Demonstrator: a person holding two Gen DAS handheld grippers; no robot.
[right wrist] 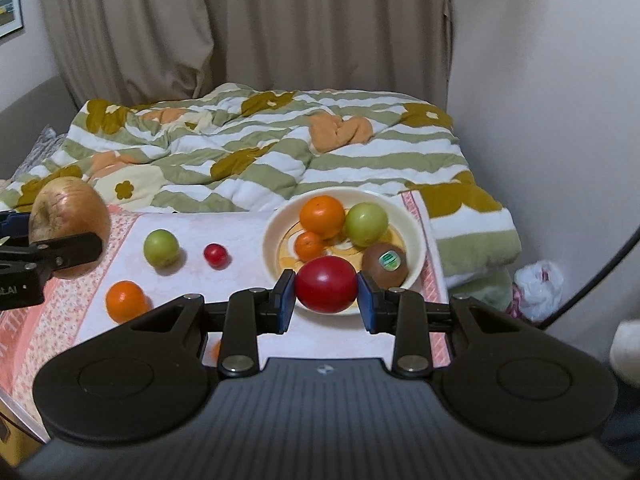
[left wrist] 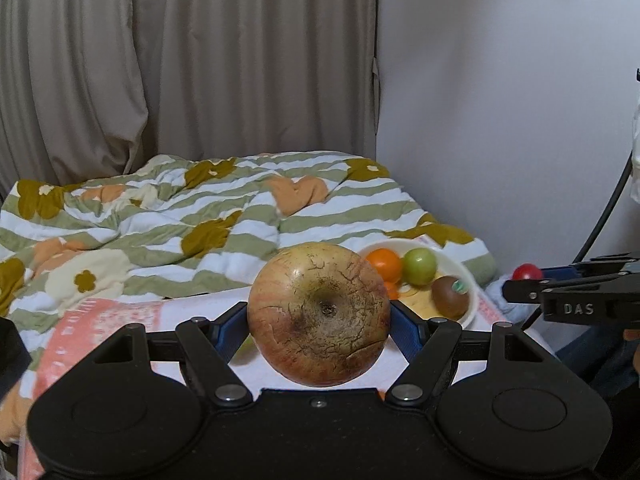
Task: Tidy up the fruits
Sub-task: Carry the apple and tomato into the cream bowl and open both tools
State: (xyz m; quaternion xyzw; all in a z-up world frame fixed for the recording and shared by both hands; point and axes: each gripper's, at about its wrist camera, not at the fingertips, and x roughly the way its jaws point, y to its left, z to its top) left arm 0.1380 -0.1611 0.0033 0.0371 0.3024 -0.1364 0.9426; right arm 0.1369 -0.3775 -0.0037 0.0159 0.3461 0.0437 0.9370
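Note:
My left gripper (left wrist: pixel 319 316) is shut on a large russet apple (left wrist: pixel 319 314) and holds it above the table; the apple also shows at the left of the right wrist view (right wrist: pixel 68 216). My right gripper (right wrist: pixel 326 292) is shut on a red tomato (right wrist: pixel 326 290) over the near rim of a cream bowl (right wrist: pixel 416 236). The bowl holds a large orange (right wrist: pixel 322 216), a small orange (right wrist: pixel 309 245), a green fruit (right wrist: pixel 366 224) and a kiwi (right wrist: pixel 385 265). The bowl also shows in the left wrist view (left wrist: pixel 472 280).
On the pink-and-white tablecloth (right wrist: pixel 240 232) lie a green fruit (right wrist: pixel 161 247), a small red fruit (right wrist: pixel 215 255) and an orange (right wrist: pixel 126 301). A striped flowered quilt (right wrist: pixel 280 148) lies behind. A white wall (right wrist: pixel 540 100) stands at the right, with a plastic bag (right wrist: pixel 538 288) below.

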